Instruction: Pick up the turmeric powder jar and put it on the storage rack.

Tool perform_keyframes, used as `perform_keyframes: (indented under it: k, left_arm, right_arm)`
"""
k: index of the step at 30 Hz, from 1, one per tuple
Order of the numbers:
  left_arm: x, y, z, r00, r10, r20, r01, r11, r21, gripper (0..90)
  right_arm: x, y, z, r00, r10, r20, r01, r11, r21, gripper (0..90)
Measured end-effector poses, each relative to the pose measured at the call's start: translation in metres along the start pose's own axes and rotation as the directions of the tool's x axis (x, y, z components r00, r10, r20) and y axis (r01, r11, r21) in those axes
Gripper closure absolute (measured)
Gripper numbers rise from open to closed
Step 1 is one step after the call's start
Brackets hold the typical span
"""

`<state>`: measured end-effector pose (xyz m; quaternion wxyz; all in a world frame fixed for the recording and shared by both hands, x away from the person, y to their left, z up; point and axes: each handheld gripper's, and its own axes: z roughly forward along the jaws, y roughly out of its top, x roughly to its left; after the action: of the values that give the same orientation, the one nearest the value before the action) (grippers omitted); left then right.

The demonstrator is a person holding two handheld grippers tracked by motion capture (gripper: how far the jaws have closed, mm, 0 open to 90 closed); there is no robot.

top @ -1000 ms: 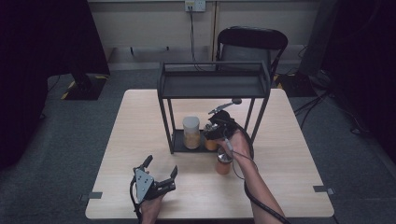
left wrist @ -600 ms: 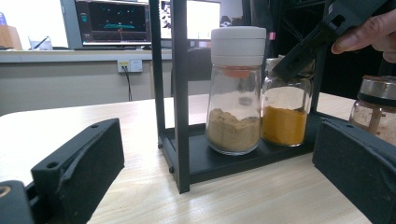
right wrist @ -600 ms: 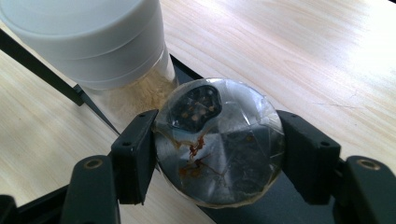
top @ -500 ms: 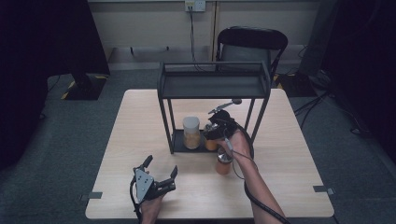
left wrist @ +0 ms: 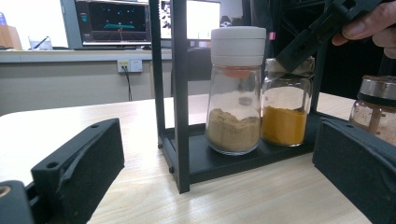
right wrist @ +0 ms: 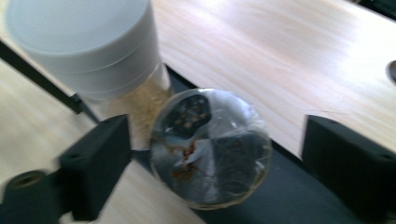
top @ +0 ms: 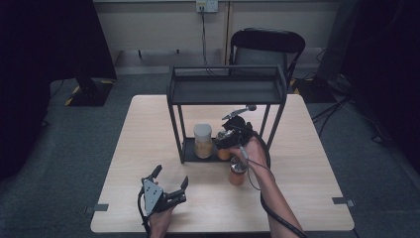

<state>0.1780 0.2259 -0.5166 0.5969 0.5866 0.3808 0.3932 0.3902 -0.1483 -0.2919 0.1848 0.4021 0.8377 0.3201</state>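
Note:
A black two-tier rack (top: 228,91) stands on the wooden table (top: 307,148). Its bottom shelf carries a white-lidded jar (top: 202,141) of tan powder and, beside it, a film-topped jar (left wrist: 286,112) of yellow powder. My right gripper (top: 225,141) hangs over the yellow jar (right wrist: 210,147). Its jaws have just been opening and now stand open on either side of the jar's top, clear of it. My left gripper (top: 171,179) rests open near the table's front edge with nothing in it, facing the rack.
A third jar (top: 237,171) with a metal lid and brownish powder stands on the table just in front of the rack, under my right wrist. A black chair (top: 267,44) is behind the table. The rack's top shelf is bare.

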Motion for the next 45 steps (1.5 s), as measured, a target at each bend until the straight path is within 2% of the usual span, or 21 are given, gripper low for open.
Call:
perform_keyframes:
  k: [4, 8, 10, 21, 24, 25, 33, 40, 45]
  left_arm:
    - [0.0, 0.0, 0.0, 1.0, -0.001, 0.0, 0.001, 1.0, 0.0, 1.5]
    - [0.0, 0.0, 0.0, 1.0, -0.001, 0.0, 0.001, 1.0, -0.001, 1.5]
    - [0.0, 0.0, 0.0, 1.0, 0.0, 0.0, 0.0, 1.0, -0.001, 1.5]
    - [0.001, 0.0, 0.0, 1.0, -0.001, 0.004, 0.001, 1.0, -0.001, 1.5]
    - [0.001, 0.0, 0.0, 1.0, -0.001, 0.004, 0.001, 1.0, -0.001, 1.5]
    - [0.001, 0.0, 0.0, 1.0, -0.001, 0.004, 0.001, 1.0, -0.001, 1.5]
    - [0.001, 0.0, 0.0, 1.0, 0.0, 0.004, 0.0, 1.0, 0.0, 1.5]
    - [0.0, 0.0, 0.0, 1.0, -0.001, 0.003, 0.001, 1.0, -0.001, 1.6]
    - [0.001, 0.0, 0.0, 1.0, -0.001, 0.004, 0.001, 1.0, -0.001, 1.6]
  right_arm:
    - [0.001, -0.002, -0.001, 0.9998, 0.007, 0.016, -0.007, 1.0, -0.011, 0.0]
    - [-0.002, -0.004, -0.002, 1.0, -0.001, -0.008, 0.001, 1.0, -0.022, 0.0]
    - [-0.005, -0.009, -0.003, 0.9996, -0.006, -0.029, 0.004, 0.999, -0.048, 0.0]
    - [-0.001, -0.012, -0.008, 0.9988, -0.03, -0.039, 0.027, 0.997, -0.073, 0.0]
    - [0.001, -0.012, -0.009, 0.999, -0.035, -0.029, 0.033, 0.996, -0.084, 1.0]
    - [0.0, -0.012, -0.009, 0.9988, -0.035, -0.033, 0.032, 0.996, -0.085, 3.4]
    - [-0.003, -0.016, -0.013, 0.9987, -0.014, -0.048, 0.009, 0.996, -0.093, 4.4]
    - [0.002, -0.019, -0.019, 0.9991, -0.027, -0.034, 0.023, 0.994, -0.107, 4.6]
    - [0.007, -0.024, -0.023, 0.9998, -0.011, -0.014, 0.01, 0.992, -0.128, 2.5]
